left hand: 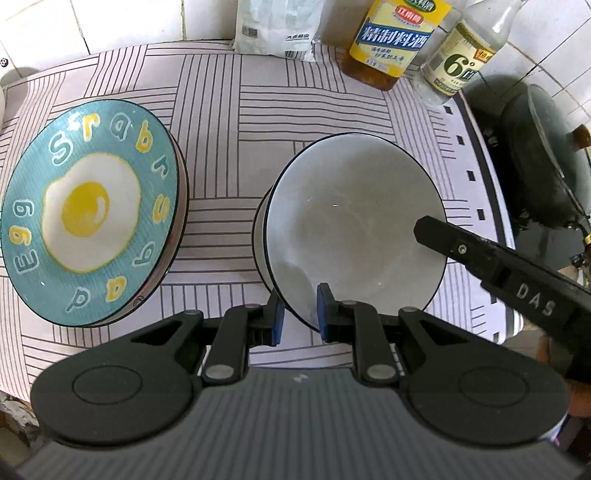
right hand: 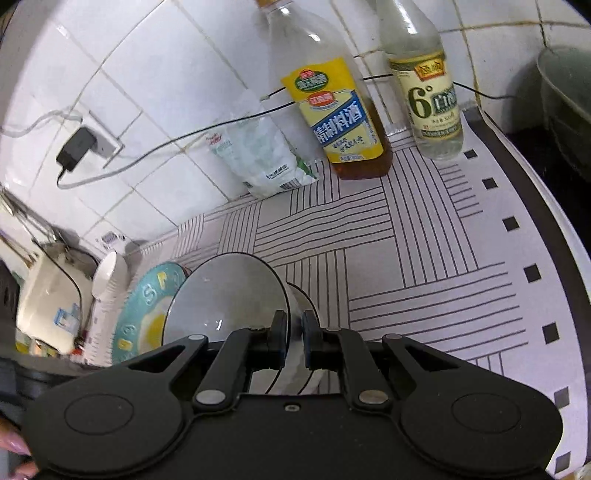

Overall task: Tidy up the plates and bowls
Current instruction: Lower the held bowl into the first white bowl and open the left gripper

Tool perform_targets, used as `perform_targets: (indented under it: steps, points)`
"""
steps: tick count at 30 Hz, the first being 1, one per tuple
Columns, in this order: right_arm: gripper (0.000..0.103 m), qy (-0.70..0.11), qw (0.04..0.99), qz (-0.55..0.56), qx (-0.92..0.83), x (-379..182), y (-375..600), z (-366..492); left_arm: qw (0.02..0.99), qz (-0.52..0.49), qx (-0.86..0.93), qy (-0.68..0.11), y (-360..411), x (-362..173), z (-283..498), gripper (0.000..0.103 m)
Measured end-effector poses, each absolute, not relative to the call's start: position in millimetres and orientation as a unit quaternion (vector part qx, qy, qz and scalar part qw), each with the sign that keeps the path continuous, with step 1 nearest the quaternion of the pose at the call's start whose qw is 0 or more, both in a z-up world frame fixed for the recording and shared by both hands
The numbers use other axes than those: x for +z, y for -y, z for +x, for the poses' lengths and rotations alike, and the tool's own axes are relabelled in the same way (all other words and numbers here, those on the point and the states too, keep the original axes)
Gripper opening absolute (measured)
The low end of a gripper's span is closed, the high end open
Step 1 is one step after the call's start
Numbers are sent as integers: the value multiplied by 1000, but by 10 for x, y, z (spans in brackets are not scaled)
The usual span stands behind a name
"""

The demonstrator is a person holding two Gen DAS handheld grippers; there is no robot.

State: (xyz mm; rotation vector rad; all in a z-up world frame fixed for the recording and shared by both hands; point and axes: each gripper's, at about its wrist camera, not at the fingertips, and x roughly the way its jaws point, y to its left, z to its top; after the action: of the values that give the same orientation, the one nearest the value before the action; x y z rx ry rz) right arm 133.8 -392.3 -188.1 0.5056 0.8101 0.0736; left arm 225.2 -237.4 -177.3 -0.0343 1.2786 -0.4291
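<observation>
A white bowl [left hand: 351, 221] with a dark rim sits tilted over the striped mat [left hand: 229, 122]. Under it, what looks like a second white bowl [left hand: 260, 236] shows. My left gripper [left hand: 301, 314] is shut on the near rim, blue pads on both sides of the wall. From the right, one of my right gripper's fingers [left hand: 461, 247] reaches over the bowl's right rim. In the right wrist view, my right gripper [right hand: 294, 328] is shut on the rim of that bowl [right hand: 229, 295]. A teal plate [left hand: 88, 210] with a fried-egg picture lies to the left, on top of another dish; it also shows as the plate [right hand: 147, 314].
A cooking-wine bottle [left hand: 391, 40], a vinegar bottle [left hand: 458, 59] and a white bag [left hand: 277, 29] stand along the tiled back wall. A dark wok [left hand: 535, 162] sits past the mat's right edge. A stack of paper cups [right hand: 107, 295] stands left of the plate.
</observation>
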Motion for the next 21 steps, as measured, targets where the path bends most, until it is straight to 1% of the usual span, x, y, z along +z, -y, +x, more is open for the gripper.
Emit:
perform_targets:
  steps: [10,13,15,18,21]
  points:
    - [12,-398,908,129,30,-1938,3669,1399,768,-6,-194,-611,2421,-1807,2295,20]
    - [12,-395,913,99,27,-1958,3611,1402,760,-19,-190,-621,2407,-1851,2315,21]
    - [14,-391,916,86,24,-1950,3585,1404,761,-20,-187,-621,2407,-1857,2319,21]
    - [14,-393,917,63,23,-1959,3556,1414,762,-22,-190,-618,2405,-1844,2320,22]
    - [15,-394,916,68,27,-1943,3578,1402,766,-26,-193,-613,2383,-1815,2298,22]
